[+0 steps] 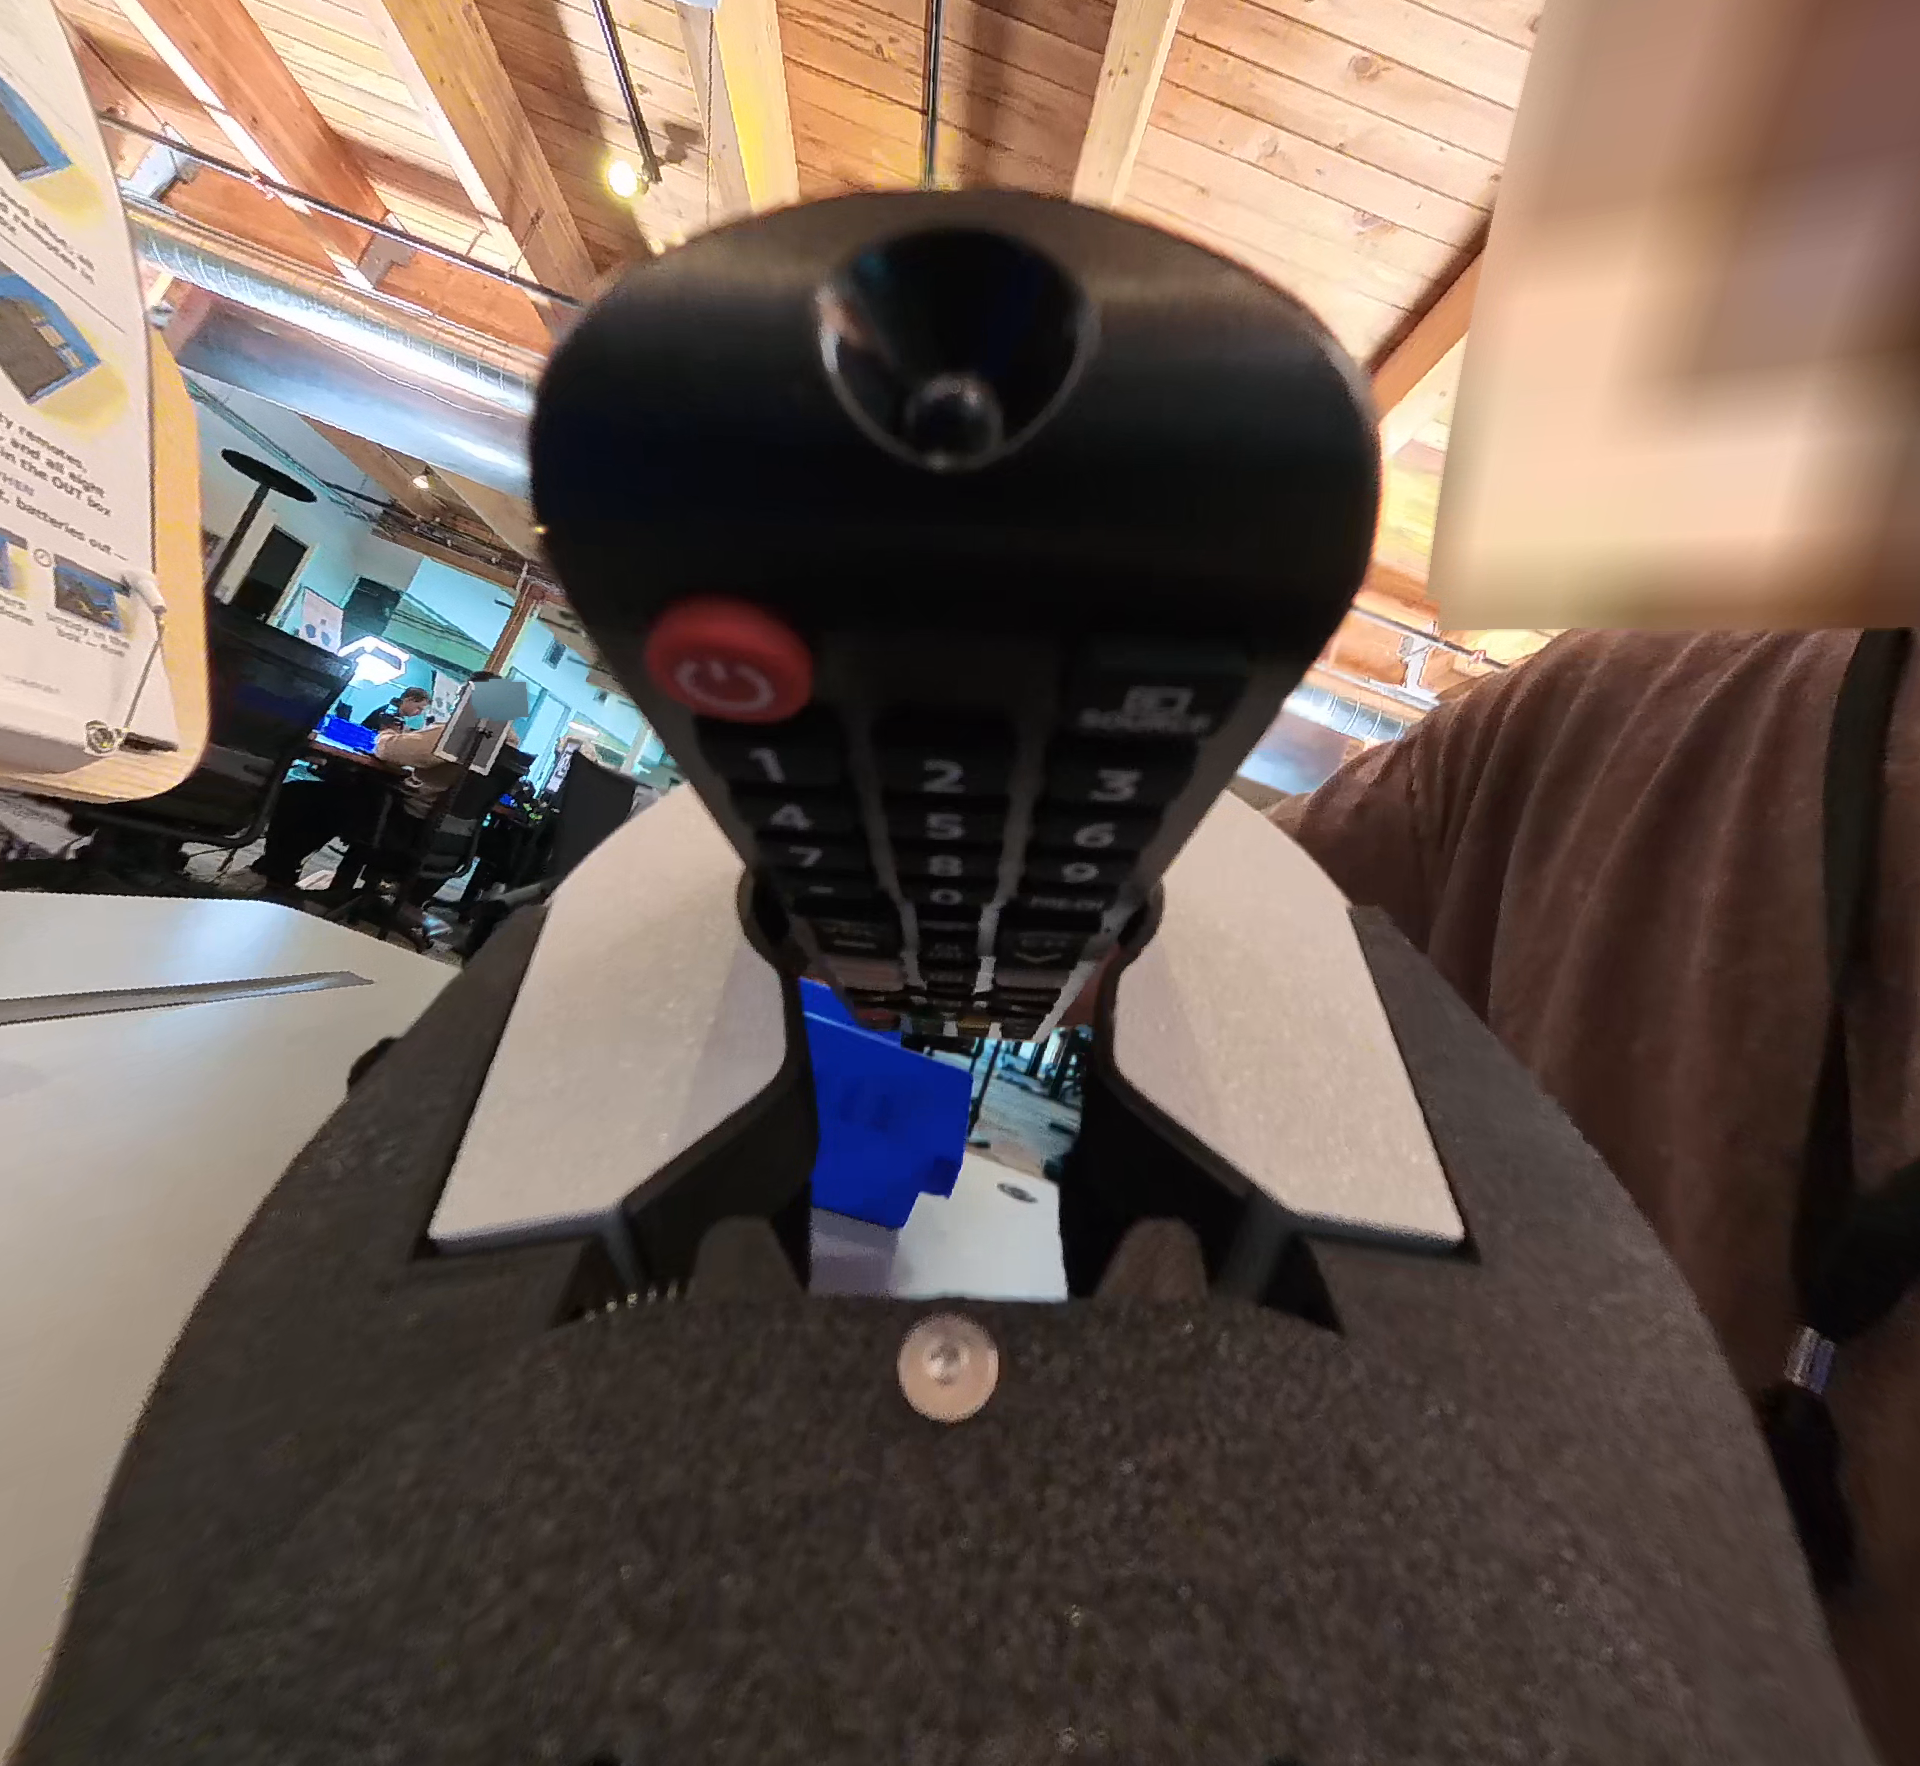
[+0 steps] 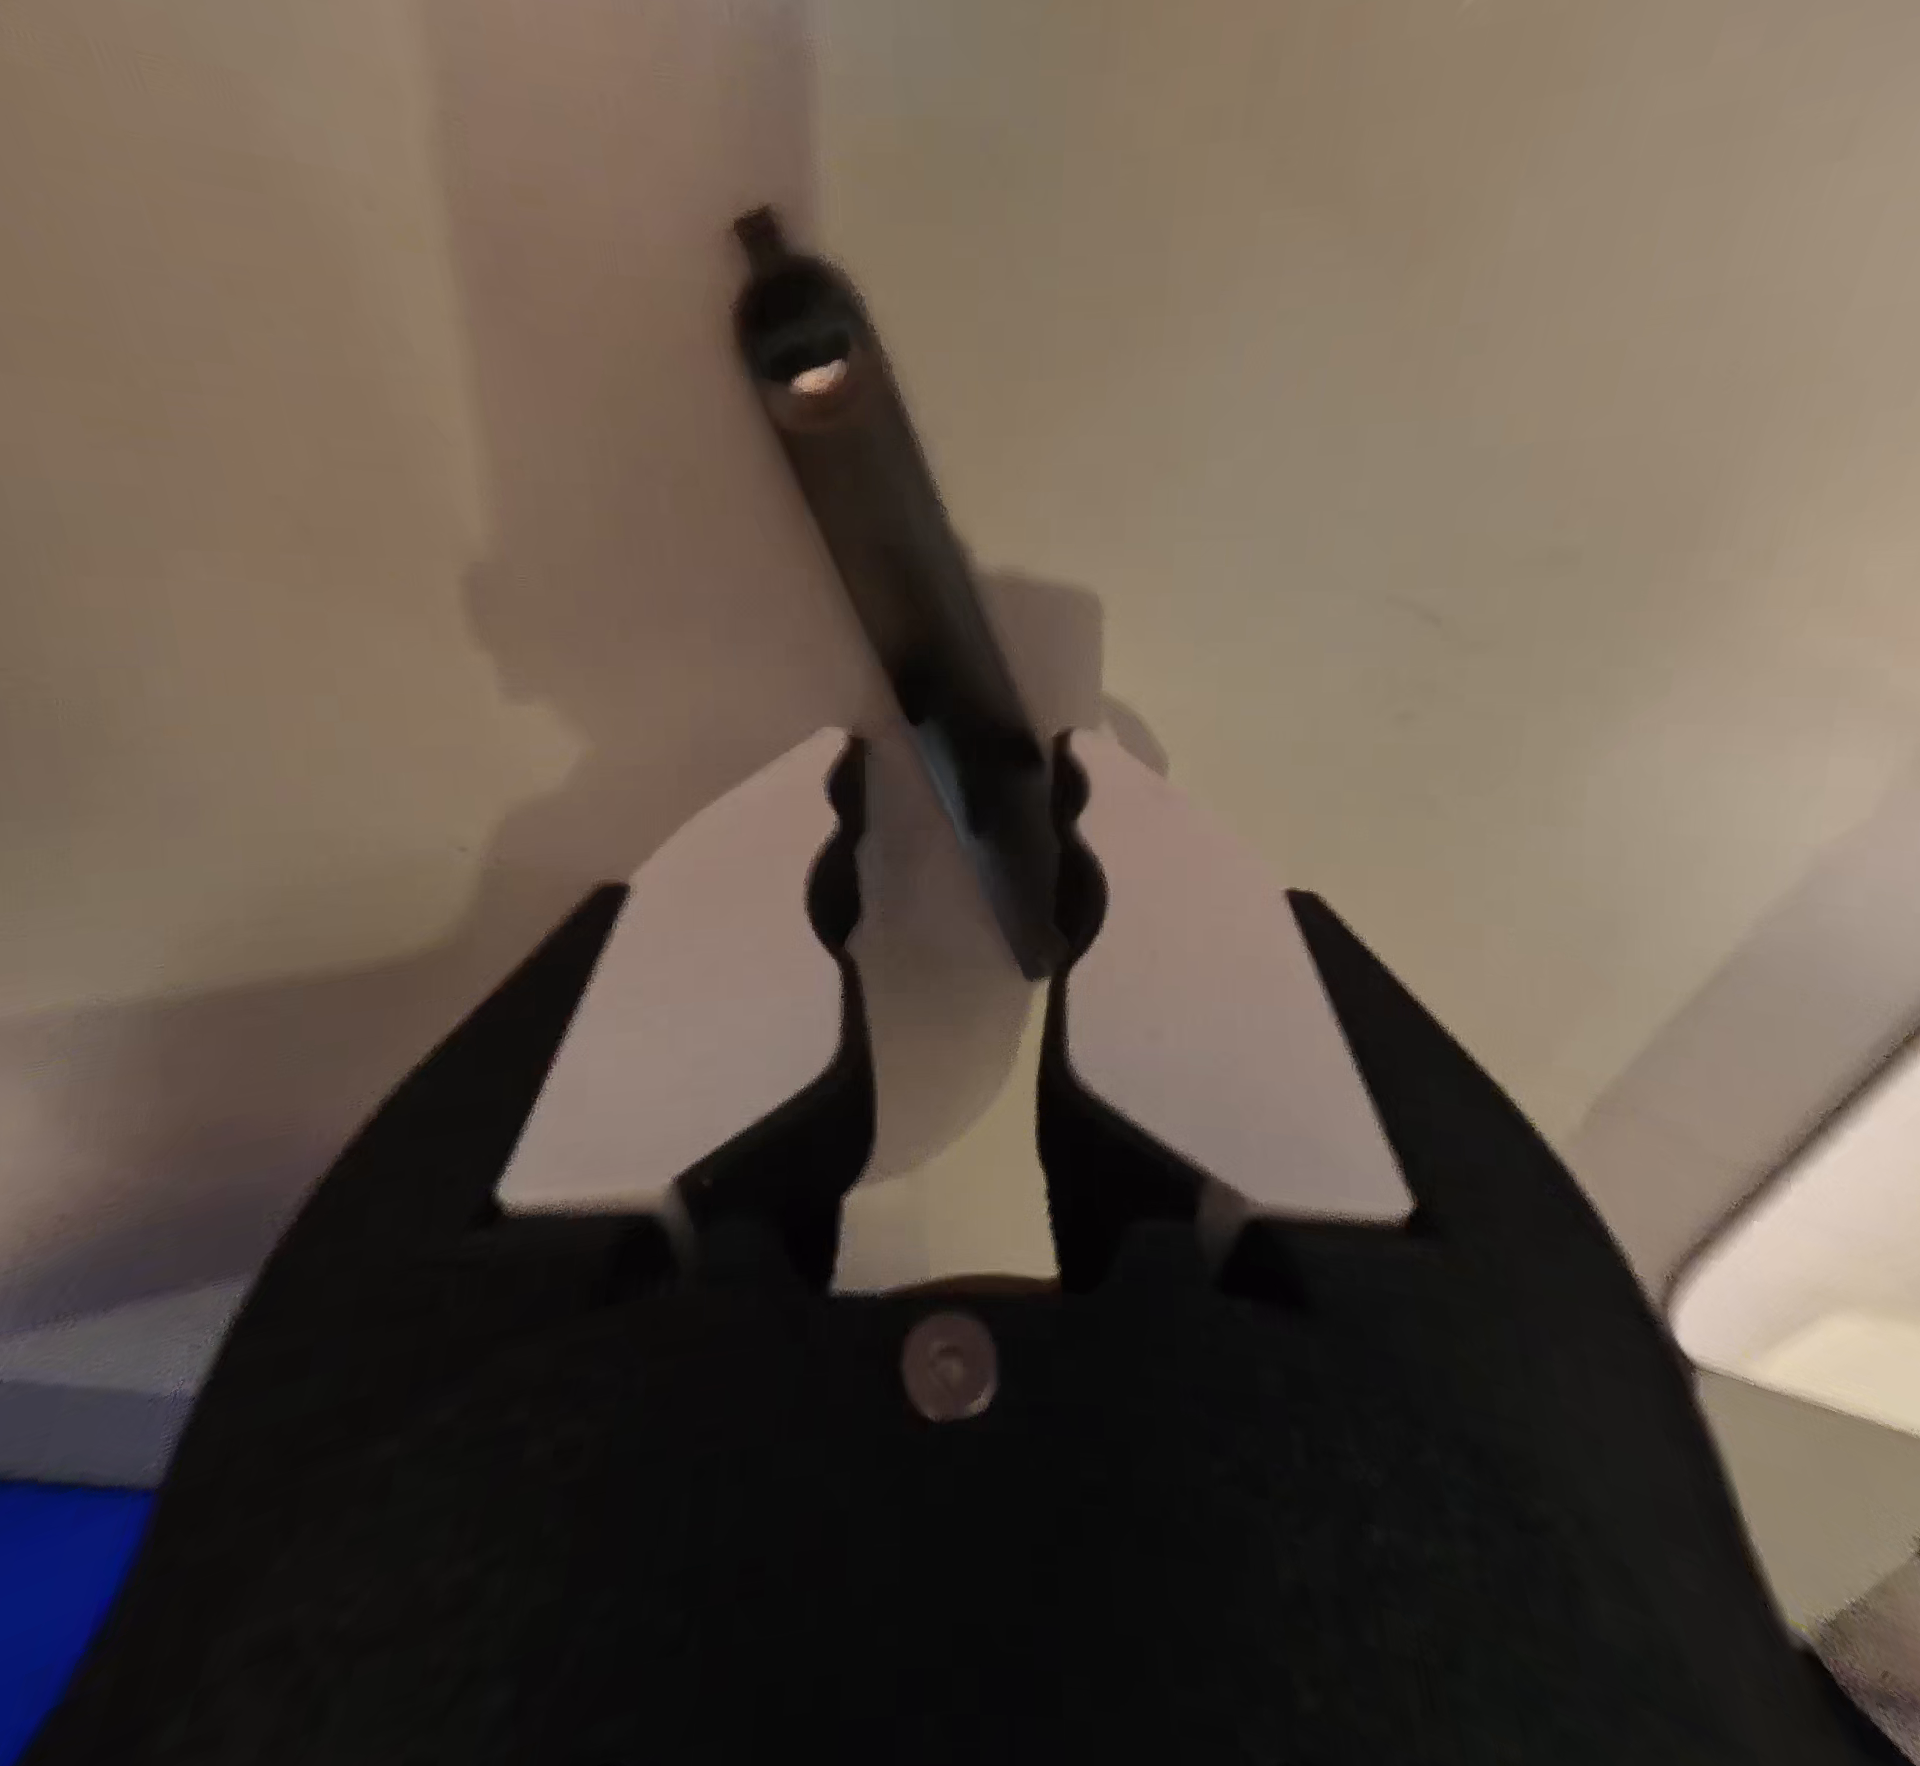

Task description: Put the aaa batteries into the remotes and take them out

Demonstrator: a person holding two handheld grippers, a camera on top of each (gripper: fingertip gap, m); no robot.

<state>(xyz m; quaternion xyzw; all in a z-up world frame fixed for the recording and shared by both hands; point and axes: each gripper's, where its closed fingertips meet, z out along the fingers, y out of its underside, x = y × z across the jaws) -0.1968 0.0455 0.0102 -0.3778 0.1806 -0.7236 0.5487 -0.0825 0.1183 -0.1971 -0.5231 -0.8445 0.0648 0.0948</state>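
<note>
In the left wrist view my left gripper (image 1: 951,916) is shut on a black remote (image 1: 951,490). The remote stands up toward the ceiling with its button face and red power button (image 1: 727,662) toward the camera. Its lower end is hidden between the fingers. In the right wrist view my right gripper (image 2: 956,750) points down at the white table (image 2: 1403,314) with its jaws apart. A thin, blurred black battery cover (image 2: 894,553) lies slanted in front of it, its near end against the right finger (image 2: 1081,875); the left finger does not touch it. No batteries show.
A blue bin (image 1: 883,1114) shows between the left fingers. A printed instruction sheet (image 1: 62,469) stands at the left, and a person's brown sleeve (image 1: 1610,937) is close on the right. A blue corner (image 2: 62,1612) and a white container edge (image 2: 1808,1238) border the right view. One gripper's finger ends stand about 25 cm off the other's.
</note>
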